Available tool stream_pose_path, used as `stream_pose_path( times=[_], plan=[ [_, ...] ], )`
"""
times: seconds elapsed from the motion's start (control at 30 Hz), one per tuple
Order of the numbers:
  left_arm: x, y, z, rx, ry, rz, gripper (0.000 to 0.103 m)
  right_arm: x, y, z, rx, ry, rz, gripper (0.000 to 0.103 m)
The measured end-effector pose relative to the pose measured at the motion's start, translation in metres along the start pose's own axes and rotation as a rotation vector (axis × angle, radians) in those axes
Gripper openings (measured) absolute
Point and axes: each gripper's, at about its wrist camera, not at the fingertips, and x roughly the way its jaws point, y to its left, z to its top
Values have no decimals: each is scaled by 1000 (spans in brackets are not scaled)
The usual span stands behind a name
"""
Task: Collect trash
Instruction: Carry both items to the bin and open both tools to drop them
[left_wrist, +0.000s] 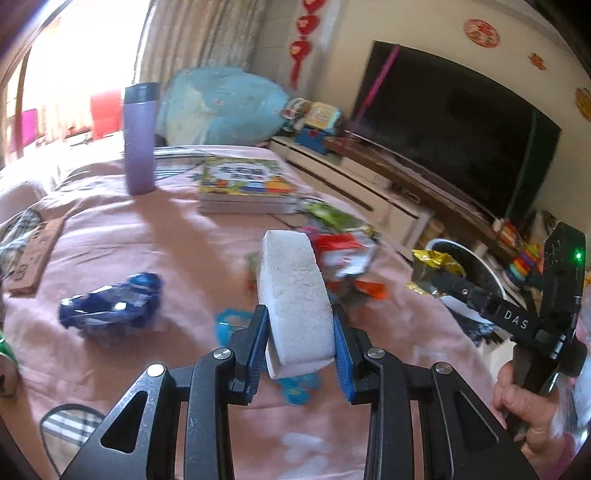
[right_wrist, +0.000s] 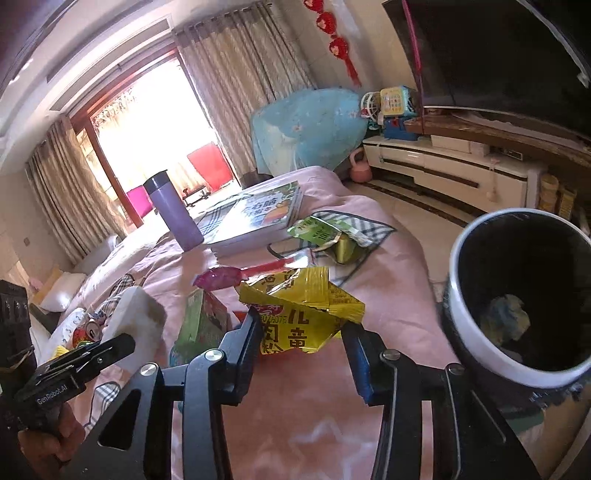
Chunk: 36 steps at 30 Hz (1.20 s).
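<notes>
My left gripper (left_wrist: 301, 325) is shut on a white foam block (left_wrist: 295, 288), which stands up between the blue pads above the pink bedspread (left_wrist: 147, 236). My right gripper (right_wrist: 303, 325) is shut on a crumpled yellow snack wrapper (right_wrist: 299, 306), lifted off the bed. A black trash bin with a white rim (right_wrist: 476, 354) stands just right of it, some trash in its bottom. More litter lies on the bed: a blue wrapper (left_wrist: 110, 306), a red and white packet (left_wrist: 343, 251), a green packet (right_wrist: 325, 232), a pink wrapper (right_wrist: 218, 277) and a green carton (right_wrist: 201, 325).
A purple flask (left_wrist: 138, 140) stands upright at the back of the bed beside a stack of picture books (left_wrist: 243, 188). A cardboard piece (left_wrist: 33, 258) lies at the left. Beyond the bed's right edge are a white TV cabinet (right_wrist: 443, 166) and a large television (left_wrist: 454, 129).
</notes>
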Motion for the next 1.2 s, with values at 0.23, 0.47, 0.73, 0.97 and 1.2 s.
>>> stream_pose_path(
  times=[0.23, 0.47, 0.73, 0.97, 1.2],
  plan=[
    [16, -29, 3, 55, 31, -68, 32, -30, -22, -8, 30, -16, -34, 43],
    [36, -60, 7, 119, 61, -118, 32, -57, -44, -7, 54, -49, -64, 43],
    [59, -94, 16, 182, 79, -166, 32, -78, -77, -5, 90, -76, -114, 43],
    [83, -117, 29, 227, 95, -183, 32, -89, -105, -2, 131, -96, -144, 43],
    [109, -151, 42, 265, 94, -212, 32, -88, -133, 5, 154, -76, -162, 43]
  ],
)
